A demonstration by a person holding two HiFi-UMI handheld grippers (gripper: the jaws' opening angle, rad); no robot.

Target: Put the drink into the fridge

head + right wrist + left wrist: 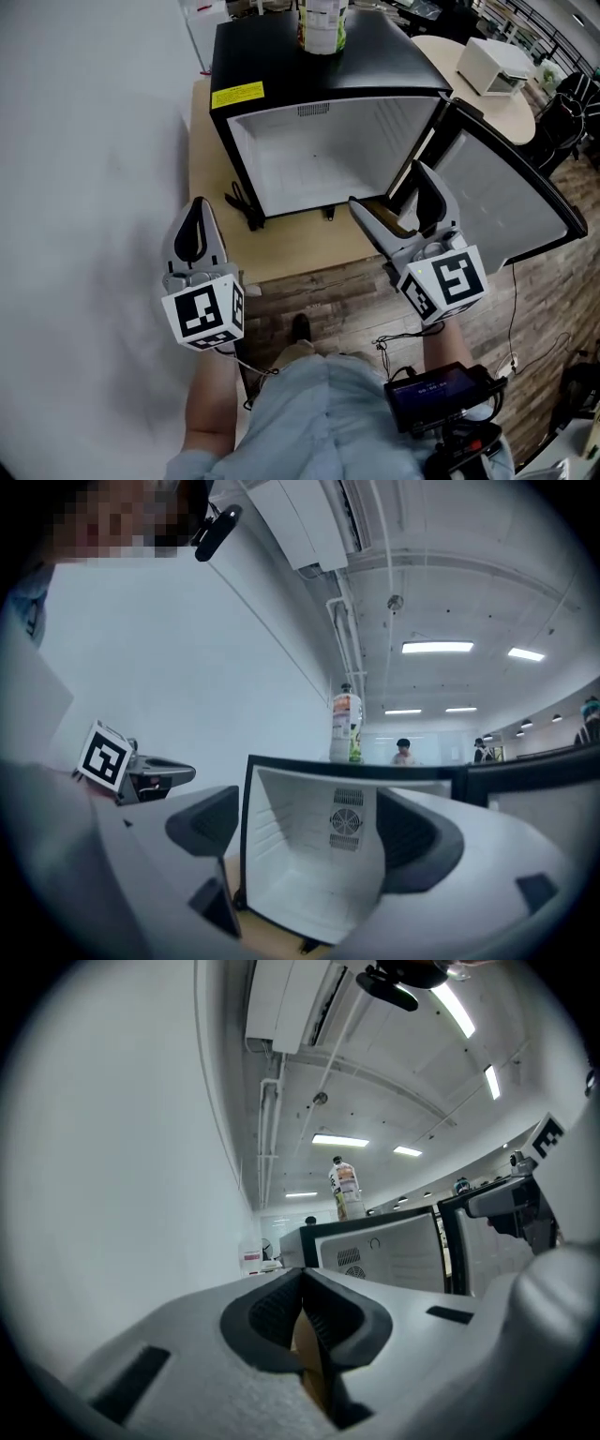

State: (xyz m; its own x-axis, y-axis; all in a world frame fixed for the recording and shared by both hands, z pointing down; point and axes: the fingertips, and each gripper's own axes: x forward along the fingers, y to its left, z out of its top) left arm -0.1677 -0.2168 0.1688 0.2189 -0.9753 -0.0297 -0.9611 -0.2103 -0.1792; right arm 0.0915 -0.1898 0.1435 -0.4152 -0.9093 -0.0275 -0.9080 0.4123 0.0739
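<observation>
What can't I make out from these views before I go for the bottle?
- Bottle: its cap is cut off by the top edge of the head view. The label is too small to read in either gripper view.
- Bottle's base: hidden behind the front top edge of the fridge in the right gripper view.
- Fridge's lower right front corner: covered by the right gripper in the head view.

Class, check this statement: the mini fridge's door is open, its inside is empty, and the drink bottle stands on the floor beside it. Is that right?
Not quite. The drink bottle stands on top of the mini fridge, not on the floor beside it, as the head view shows. The door is open and the inside is empty.
</observation>
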